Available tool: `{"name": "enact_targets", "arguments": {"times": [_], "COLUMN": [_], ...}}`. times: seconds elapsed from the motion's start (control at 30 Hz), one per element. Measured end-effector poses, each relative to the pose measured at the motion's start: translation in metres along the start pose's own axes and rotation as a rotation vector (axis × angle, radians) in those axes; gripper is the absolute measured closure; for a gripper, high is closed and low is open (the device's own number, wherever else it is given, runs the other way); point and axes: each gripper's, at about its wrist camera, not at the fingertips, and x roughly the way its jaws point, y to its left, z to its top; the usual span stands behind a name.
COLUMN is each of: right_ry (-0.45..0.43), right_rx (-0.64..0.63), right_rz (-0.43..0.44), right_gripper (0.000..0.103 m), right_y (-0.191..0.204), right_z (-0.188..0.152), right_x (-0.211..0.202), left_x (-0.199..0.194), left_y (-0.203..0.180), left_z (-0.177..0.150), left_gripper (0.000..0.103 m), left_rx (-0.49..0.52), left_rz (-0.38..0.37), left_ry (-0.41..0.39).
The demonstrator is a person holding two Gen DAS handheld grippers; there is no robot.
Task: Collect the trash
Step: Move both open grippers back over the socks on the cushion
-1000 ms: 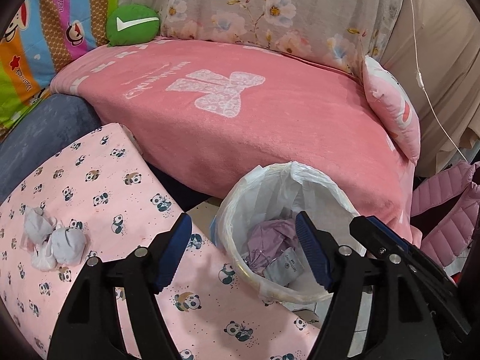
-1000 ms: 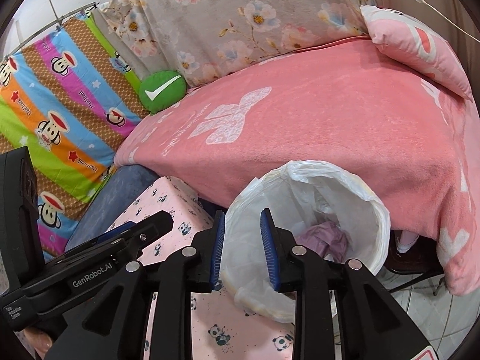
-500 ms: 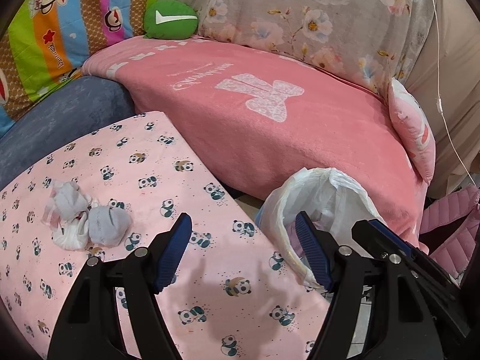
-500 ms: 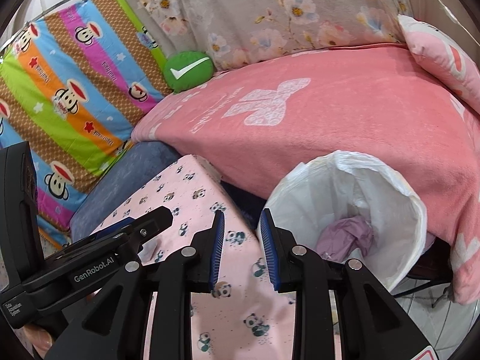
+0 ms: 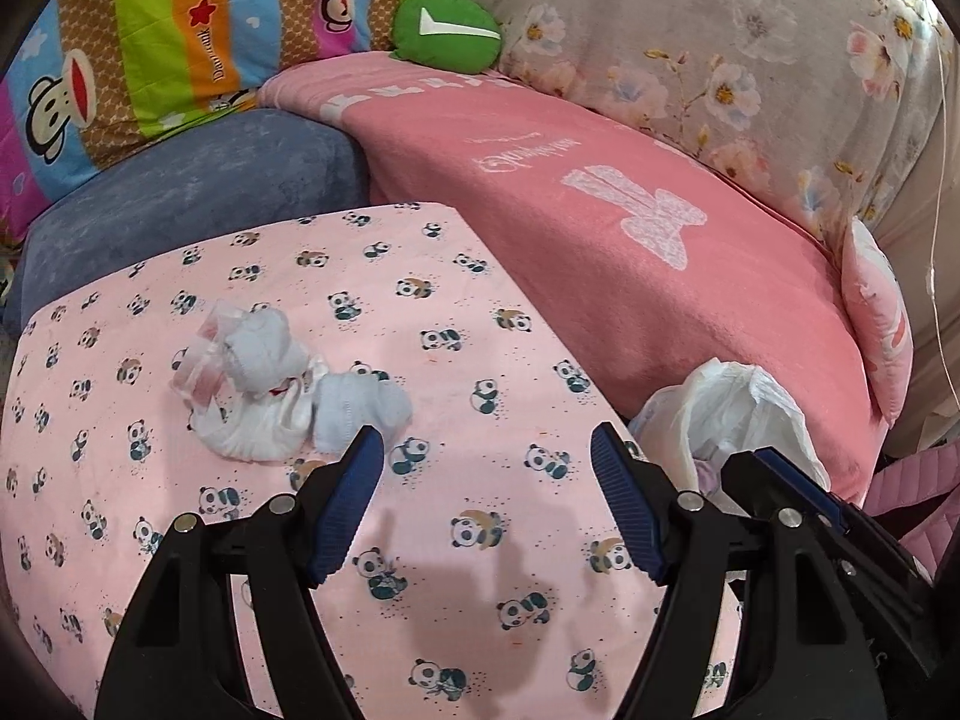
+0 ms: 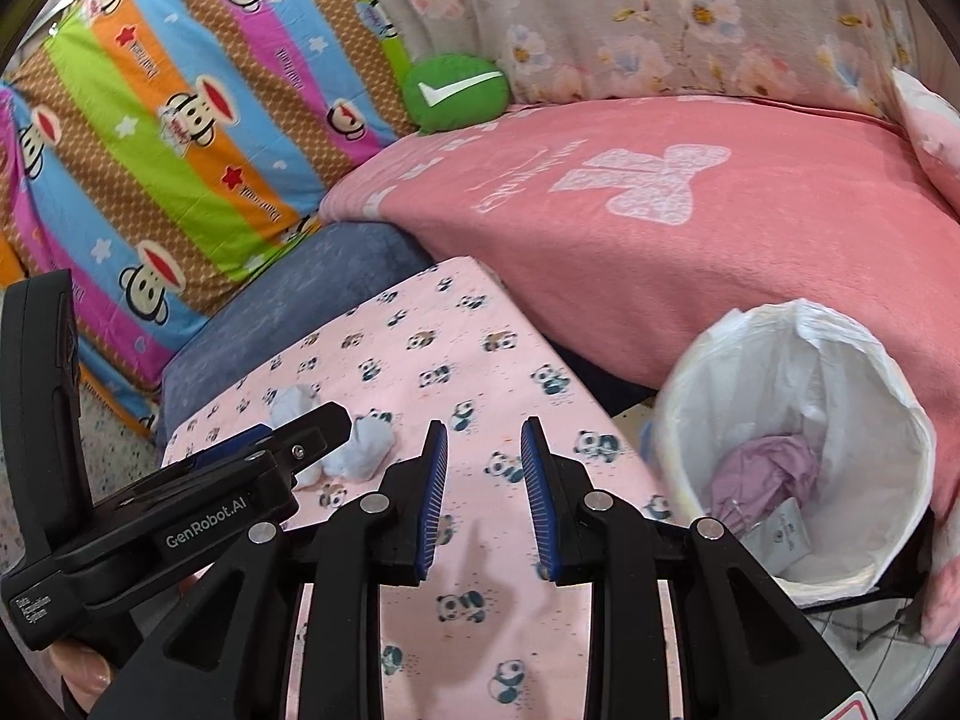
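We've swung both grippers off the white-lined round trash bin point(image 6: 798, 456) toward the crumpled white tissue wads point(image 5: 282, 384) on the panda-print bench point(image 5: 456, 372), left gripper point(image 5: 486, 507) fingers spread wide, right gripper point(image 6: 483, 501) fingers narrowly apart, both empty, so next pickup's coming.

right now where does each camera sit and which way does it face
Left wrist: on the left claw, looking down at the crumpled tissues on the panda cloth; its open blue fingers show.
Right wrist: on the right claw, facing the lined trash bin; its narrower, empty fingers and the left claw show.
Shared: tissues, cloth, bin, pink blanket, green cushion.
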Motion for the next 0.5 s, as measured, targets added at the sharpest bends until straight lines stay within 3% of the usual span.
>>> {"name": "enact_targets", "arguments": {"times": [0.5], "right_ry": [0.1], "right_rx": [-0.102], "right_rz": [0.045], "right_gripper": [0.062], "right_y": [0.073], "right_z": [-0.017], "right_x": [0.052], "left_x": [0.004], "left_y": [0.097], "left_z": [-0.017], "left_gripper": [0.035], "left_rx": [-0.14], "left_rz": [0.114], "left_ry": [0.029]}}
